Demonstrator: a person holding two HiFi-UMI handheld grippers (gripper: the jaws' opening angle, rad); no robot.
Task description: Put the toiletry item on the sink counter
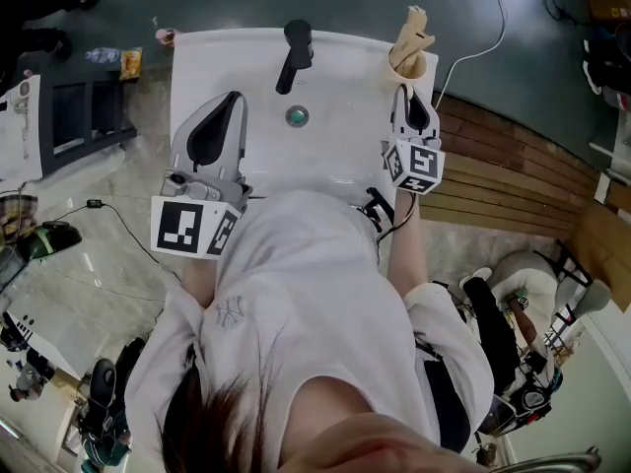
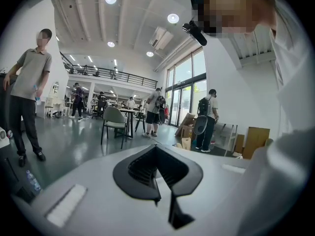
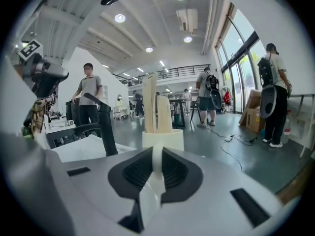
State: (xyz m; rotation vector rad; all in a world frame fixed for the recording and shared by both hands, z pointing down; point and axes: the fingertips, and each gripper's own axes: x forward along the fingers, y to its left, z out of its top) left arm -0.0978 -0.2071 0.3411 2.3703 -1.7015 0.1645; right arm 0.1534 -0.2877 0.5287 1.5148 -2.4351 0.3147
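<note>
One white cup (image 1: 405, 67), two pale sticks (image 1: 413, 30) standing in it, long axis upright. Right tongs (image 3: 156, 155) are clamping the cup's white edge from the near side. The cup is sitting right of the faucet (image 1: 296, 53), at the counter's (image 1: 345, 161) back corner; contact unclear. Left tongs (image 2: 156, 149) are hovering left of the faucet, clenched on nothing.

The tap (image 1: 296, 52) stands at the back middle of the sink (image 1: 212, 52), with the drain (image 1: 297, 116) in the basin just before it. A cup (image 1: 406, 65) with sticks (image 1: 414, 28) in it is at the sink's back right corner. The right tongs (image 1: 407, 90) are just before it with a strip of the cup between them, and the left tongs (image 1: 234, 99) are over the sink's left side, well apart from the cup.
</note>
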